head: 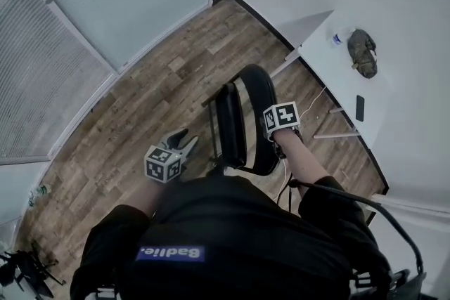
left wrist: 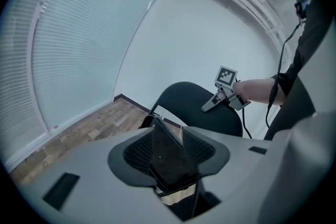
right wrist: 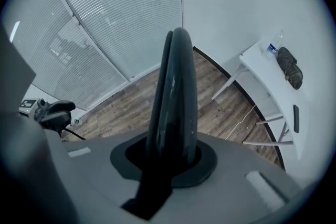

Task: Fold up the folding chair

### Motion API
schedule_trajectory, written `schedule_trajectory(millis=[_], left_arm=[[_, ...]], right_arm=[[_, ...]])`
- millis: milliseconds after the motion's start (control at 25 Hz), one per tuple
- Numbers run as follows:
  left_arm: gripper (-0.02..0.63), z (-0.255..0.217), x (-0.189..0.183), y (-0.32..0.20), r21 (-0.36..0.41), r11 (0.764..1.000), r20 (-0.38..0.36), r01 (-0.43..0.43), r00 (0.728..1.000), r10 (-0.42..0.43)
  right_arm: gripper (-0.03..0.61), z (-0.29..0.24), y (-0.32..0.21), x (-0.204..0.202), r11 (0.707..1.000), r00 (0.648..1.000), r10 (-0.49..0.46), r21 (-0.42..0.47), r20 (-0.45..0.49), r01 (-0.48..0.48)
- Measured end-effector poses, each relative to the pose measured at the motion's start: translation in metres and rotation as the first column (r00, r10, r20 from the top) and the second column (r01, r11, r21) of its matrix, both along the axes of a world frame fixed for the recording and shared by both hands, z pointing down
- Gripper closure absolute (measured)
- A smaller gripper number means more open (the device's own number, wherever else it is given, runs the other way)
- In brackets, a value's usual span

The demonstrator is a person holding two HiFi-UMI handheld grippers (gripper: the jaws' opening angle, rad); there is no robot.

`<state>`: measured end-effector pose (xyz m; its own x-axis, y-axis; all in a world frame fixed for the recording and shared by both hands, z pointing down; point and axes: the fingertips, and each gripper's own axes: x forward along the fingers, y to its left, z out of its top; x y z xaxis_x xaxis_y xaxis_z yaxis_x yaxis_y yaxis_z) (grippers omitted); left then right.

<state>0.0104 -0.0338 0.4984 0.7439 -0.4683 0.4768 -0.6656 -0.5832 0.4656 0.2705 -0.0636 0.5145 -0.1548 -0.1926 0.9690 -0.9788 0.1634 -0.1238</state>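
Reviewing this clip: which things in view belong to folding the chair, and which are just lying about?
In the job: folding chair; right gripper, clamped on its backrest; left gripper.
Lying about: white table; dark pouch; bottle; black phone-like slab; white cable.

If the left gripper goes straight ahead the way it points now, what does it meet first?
Probably the folding chair's upturned seat, straight ahead of the left gripper. Depth is unclear; the head view shows some floor between them.
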Motion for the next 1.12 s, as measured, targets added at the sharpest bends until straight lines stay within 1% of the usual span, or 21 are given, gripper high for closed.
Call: schedule_trajectory(millis=[120, 240, 400, 520, 640, 760, 960, 1120], left_arm=[[0.462, -0.023, -0.027, 0.0, 0.047, 0.998, -0.004, 0.052, 0.999, -0.051], [0.494, -0.051, -0.055, 0.002, 0.098, 0.99, -0.014, 0.105, 0.994, -0.104], [0.54, -0.082, -0.08, 0.002, 0.172, 0.976, -0.012, 0.135, 0.991, -0.135], [0.577, -0.098, -0.091, 0.002, 0.207, 0.966, -0.017, 0.156, 0.988, -0.155], [0.607, -0.102, -0.096, 0.002, 0.205, 0.963, -0.03, 0.176, 0.984, -0.174], [0.609, -0.101, -0.092, 0.005, 0.204, 0.963, -0.04, 0.176, 0.984, -0.171], [0.609, -0.098, -0.093, 0.016, 0.209, 0.965, -0.033, 0.16, 0.987, -0.157], [0.609, -0.099, -0.098, 0.019, 0.21, 0.962, -0.039, 0.174, 0.985, -0.169]], right_arm=[[0.514, -0.002, -0.001, -0.002, 1.0, 1.0, -0.001, 0.0, -0.007, 0.001], [0.514, -0.002, 0.001, -0.005, 1.0, 1.0, -0.002, -0.003, -0.009, 0.002], [0.514, -0.003, 0.001, -0.005, 1.0, 1.0, -0.009, -0.004, -0.02, 0.009], [0.514, -0.004, 0.002, -0.007, 1.0, 1.0, -0.011, -0.005, -0.025, 0.011], [0.514, -0.004, 0.003, -0.008, 1.0, 0.999, -0.013, -0.005, -0.03, 0.012], [0.514, -0.004, 0.002, -0.007, 1.0, 0.999, -0.013, -0.006, -0.034, 0.013], [0.514, -0.003, 0.003, -0.011, 1.0, 0.999, -0.016, -0.009, -0.04, 0.015], [0.514, -0.003, 0.004, -0.011, 1.0, 0.999, -0.018, -0.011, -0.049, 0.018]])
